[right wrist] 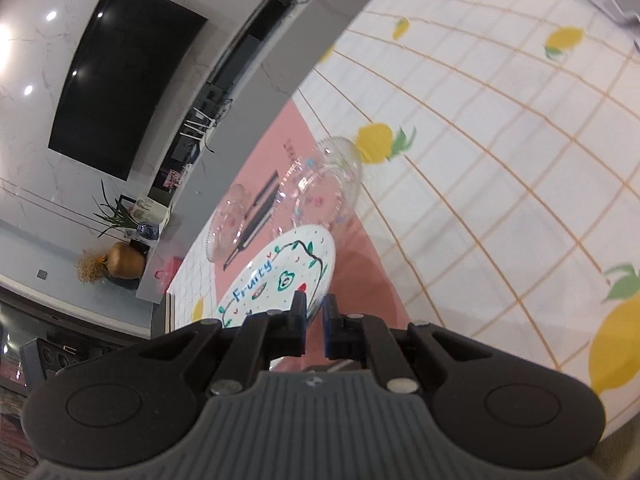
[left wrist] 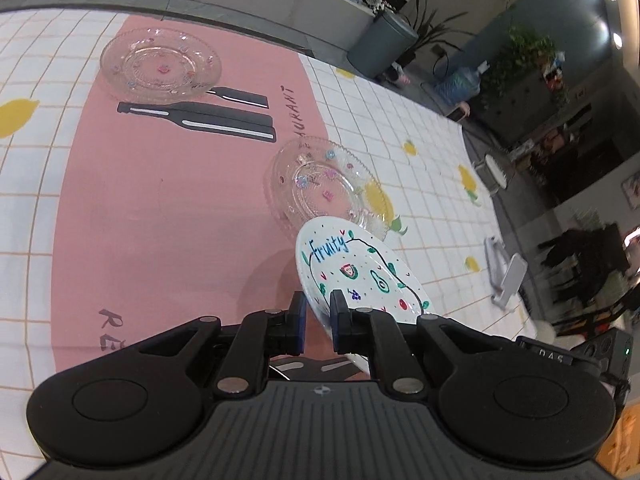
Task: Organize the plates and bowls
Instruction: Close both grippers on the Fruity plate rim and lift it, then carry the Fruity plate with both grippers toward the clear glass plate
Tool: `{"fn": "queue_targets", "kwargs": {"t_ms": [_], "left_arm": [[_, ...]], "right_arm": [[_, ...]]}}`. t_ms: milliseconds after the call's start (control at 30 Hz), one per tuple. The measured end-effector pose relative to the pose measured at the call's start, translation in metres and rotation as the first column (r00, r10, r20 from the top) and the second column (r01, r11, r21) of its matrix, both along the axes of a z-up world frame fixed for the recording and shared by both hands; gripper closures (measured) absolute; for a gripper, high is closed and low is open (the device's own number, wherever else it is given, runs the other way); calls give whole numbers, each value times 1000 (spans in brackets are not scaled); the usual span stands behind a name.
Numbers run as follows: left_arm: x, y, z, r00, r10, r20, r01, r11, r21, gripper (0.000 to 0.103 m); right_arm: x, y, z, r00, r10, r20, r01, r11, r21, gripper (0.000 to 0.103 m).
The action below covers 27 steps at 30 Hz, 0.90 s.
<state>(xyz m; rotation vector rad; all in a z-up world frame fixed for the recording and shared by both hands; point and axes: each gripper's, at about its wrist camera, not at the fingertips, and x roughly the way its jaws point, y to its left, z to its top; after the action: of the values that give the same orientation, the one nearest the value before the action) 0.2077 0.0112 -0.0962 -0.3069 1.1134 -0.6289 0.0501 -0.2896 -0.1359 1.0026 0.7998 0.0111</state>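
Held thing: the white "Fruity" plate (left wrist: 356, 276), tilted and lifted clear of the counter (left wrist: 168, 216), carried between both hands.
Left hand-held gripper (left wrist: 319, 312): jaws pinched together on the plate's near rim, the painted face turned to the right-hand finger.
Right hand-held gripper (right wrist: 314, 312): jaws clamped on the rim of the same plate (right wrist: 280, 276) at its other side; the plate spreads away to the left of this gripper in the right wrist view.
Nearest target: a clear glass plate with small flower dots (left wrist: 324, 184), lying flat where the pink runner (left wrist: 160, 200) meets the lemon-check cloth (left wrist: 420, 184).
Key relation: that glass plate lies straight ahead of both grippers, just beyond the white plate's far rim, which overlaps it in the left wrist view.
Second glass plate (left wrist: 160, 64): well apart, nearer the far edge of the counter, beside the printed bottle shapes (left wrist: 200, 118).
Long axis: the plates are round, so none matters; only the tilt needs levelling.
Likely next move: forward and down, flattening the white plate onto or beside the nearer glass plate.
Nearer hand: neither clearly; both hold equally close.
Risk: rim striking glass while tilted.
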Motion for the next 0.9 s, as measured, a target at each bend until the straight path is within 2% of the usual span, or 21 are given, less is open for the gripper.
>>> {"fn": "queue_targets", "kwargs": {"t_ms": [133,433,567,767,900], "left_arm": [[-4,-8,2,999,-35,26,34,998,46,89],[-15,-24,5,991,-85,99,68,983,169,89],[-16,-25,6,989,-98,108,76,980,185,89],[-17,-27,5,987,-116,110,95,980,176,88],[-17,-25,6,988,-111,106,93,982,165,88]], "right_arm": [[-6,0,-11,997,-24,-71,28,998,60,97],[-14,-2,-28,987,-39,-154,63,986,153,98],[-14,-3,-31,982,-39,-187,65,989,136,98],[-20,-8,-30,986,-46,-163,70,987,144,103],[-19,-7,-21,988,-37,-149,49,996,75,103]]}}
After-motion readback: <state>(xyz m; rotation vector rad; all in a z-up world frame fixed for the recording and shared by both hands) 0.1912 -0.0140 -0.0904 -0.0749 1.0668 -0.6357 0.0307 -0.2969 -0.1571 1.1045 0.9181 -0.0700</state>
